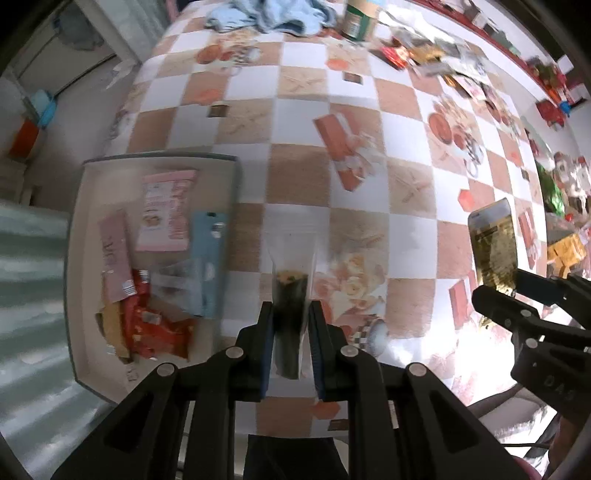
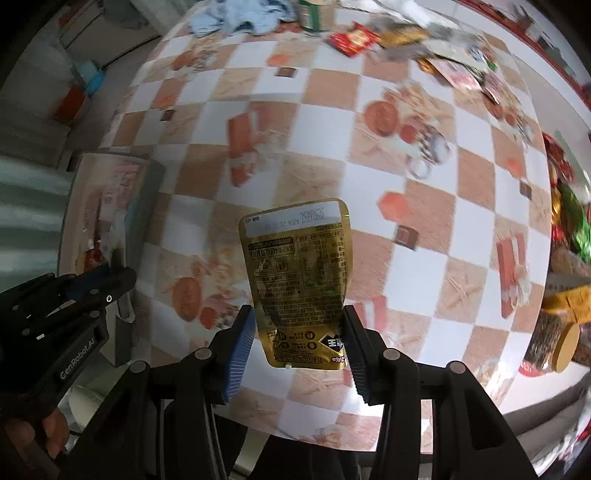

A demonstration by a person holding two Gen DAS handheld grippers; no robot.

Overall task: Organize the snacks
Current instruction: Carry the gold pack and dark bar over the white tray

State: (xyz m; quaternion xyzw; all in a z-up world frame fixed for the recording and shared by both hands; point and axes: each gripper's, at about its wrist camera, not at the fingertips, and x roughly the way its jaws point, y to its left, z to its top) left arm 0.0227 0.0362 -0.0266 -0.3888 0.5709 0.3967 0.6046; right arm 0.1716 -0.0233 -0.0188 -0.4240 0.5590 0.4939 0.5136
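My left gripper (image 1: 290, 310) is shut on a narrow clear packet with dark filling (image 1: 291, 284), which hangs above the checked tablecloth just right of a shallow white box (image 1: 85, 221). The box holds several snack packets: pink, light blue, red and clear ones. My right gripper (image 2: 298, 314) is shut on the lower end of a gold pouch (image 2: 299, 266), printed back facing the camera, held above the table's near middle. In the left wrist view the right gripper (image 1: 506, 291) and the gold pouch (image 1: 493, 243) show at the right edge. The left gripper (image 2: 118, 280) appears at the left of the right wrist view, beside the box (image 2: 110, 162).
Loose snack packets (image 2: 354, 40) lie along the table's far and right edges. A blue cloth (image 1: 273, 14) and a green canister (image 1: 358, 22) sit at the far end. A jar with a yellow lid (image 2: 565, 347) lies at the right. The table's near edge (image 2: 332, 439) runs below the grippers.
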